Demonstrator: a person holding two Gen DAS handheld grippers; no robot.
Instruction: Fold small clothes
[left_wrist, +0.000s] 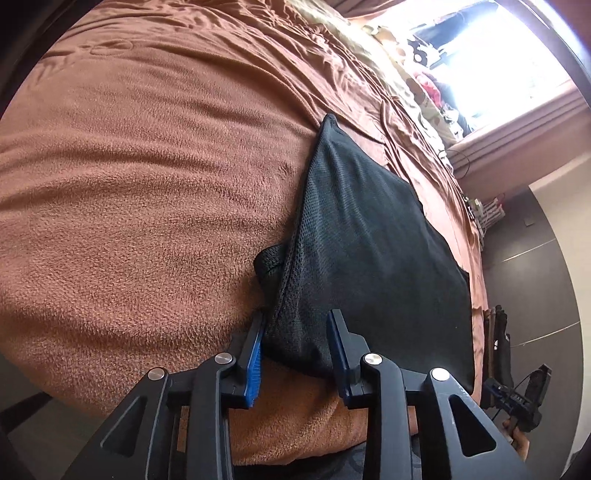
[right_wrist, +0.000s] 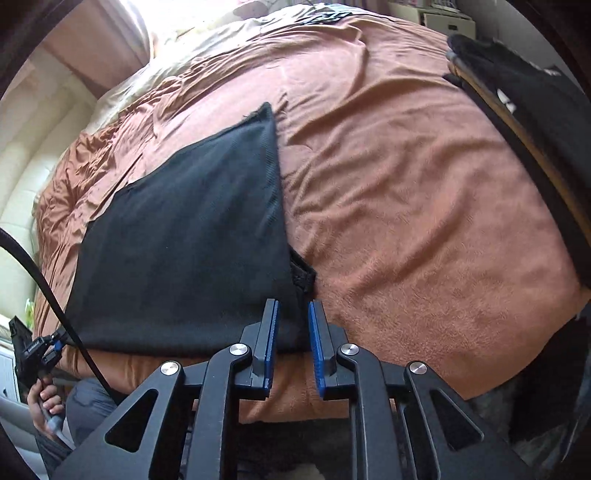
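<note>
**What I cannot make out**

My window (left_wrist: 491, 62) is blown out to white, and the clutter below it blurs. The dark pile (right_wrist: 517, 110) runs off the right wrist frame's edge. A tab (right_wrist: 303, 275) pokes from under the black garment (right_wrist: 184, 240); the rest stays hidden.

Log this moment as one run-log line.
stage: fold in progress | black garment flat on brown blanket | left gripper open at near edge | right gripper open, empty

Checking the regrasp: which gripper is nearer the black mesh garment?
About level. The left gripper is open, straddling the black mesh garment at its near left corner; the right gripper is open at its near right corner. Neither grips it.
</note>
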